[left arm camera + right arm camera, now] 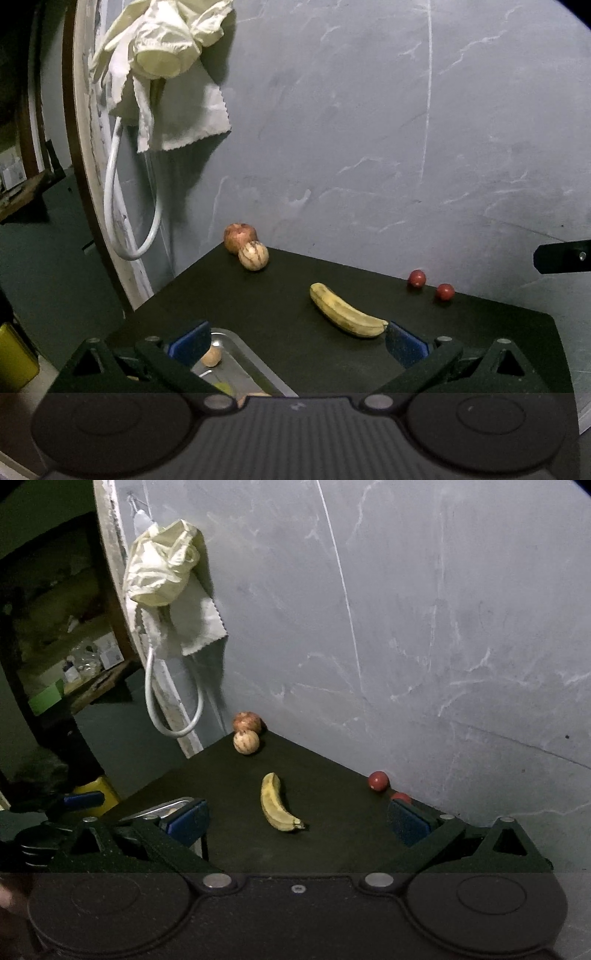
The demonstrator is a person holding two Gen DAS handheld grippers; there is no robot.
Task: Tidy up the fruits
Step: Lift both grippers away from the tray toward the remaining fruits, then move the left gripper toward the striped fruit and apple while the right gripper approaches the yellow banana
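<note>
A yellow banana point(347, 312) point(275, 805) lies in the middle of the black table point(258, 295) point(332, 812). At the far left corner sit a red apple point(239, 236) point(246, 722) and a pale striped round fruit point(253, 255) point(246, 741). Two small red fruits point(416, 278) point(378, 781) rest by the wall on the right. A steel tray point(255, 363) point(162, 810) at the near left holds a small brown fruit point(211, 357). My left gripper point(297, 341) is open above the tray's edge. My right gripper point(299, 823) is open just short of the banana.
A grey marbled wall point(406, 129) backs the table. A cloth point(162, 62) and a white hose point(110, 206) hang at the left. A yellow container point(14, 354) point(98, 790) stands below the table's left side. The other gripper's tip point(561, 256) shows at the right.
</note>
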